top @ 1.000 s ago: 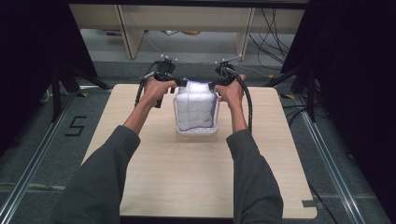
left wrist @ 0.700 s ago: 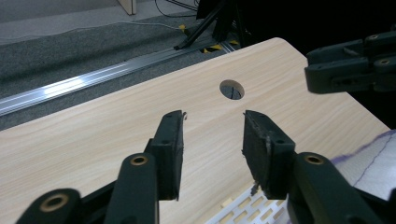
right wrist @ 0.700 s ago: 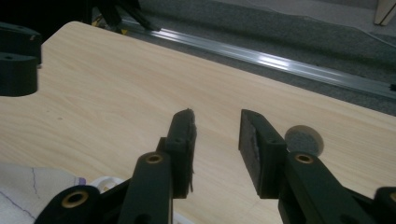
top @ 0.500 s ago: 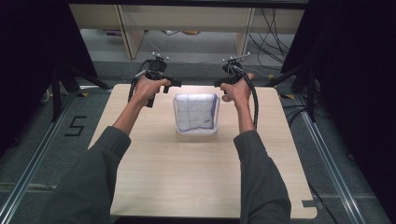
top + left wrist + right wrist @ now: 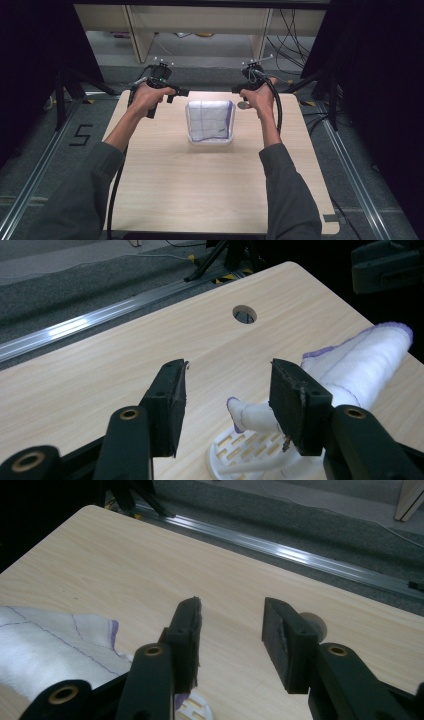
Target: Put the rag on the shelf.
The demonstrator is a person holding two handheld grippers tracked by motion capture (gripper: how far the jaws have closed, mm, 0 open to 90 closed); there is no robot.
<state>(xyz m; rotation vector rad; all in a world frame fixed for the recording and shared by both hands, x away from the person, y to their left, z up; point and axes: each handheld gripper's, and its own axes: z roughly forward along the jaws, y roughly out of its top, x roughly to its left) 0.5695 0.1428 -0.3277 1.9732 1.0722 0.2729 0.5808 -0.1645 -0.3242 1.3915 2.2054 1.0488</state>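
Observation:
A white cloth (image 5: 210, 120) with purple grid lines lies draped over a white slotted basket (image 5: 210, 141) at the middle of the wooden table (image 5: 200, 190). My left gripper (image 5: 179, 93) hovers left of the basket's far edge, and my right gripper (image 5: 238, 91) hovers to its right. In the left gripper view the jaws (image 5: 227, 385) have just been opening. Nothing sits between them, and the cloth (image 5: 360, 365) and basket (image 5: 240, 452) lie below and beyond. The right gripper (image 5: 231, 630) has also just been opening and is empty, with the cloth (image 5: 50, 645) to its left.
A round hole (image 5: 244, 314) pierces the tabletop near the far edge. Beyond the table stand wooden shelf legs (image 5: 137, 35), tripod legs and loose cables (image 5: 295, 30). Metal rails (image 5: 40, 165) run along the floor on both sides. A "5" mark (image 5: 80, 135) is on the floor at the left.
Both grippers were close together at the cloth's far corners over the basket. They have since let go, opened, and moved apart and slightly up. The cloth now rests on the basket.

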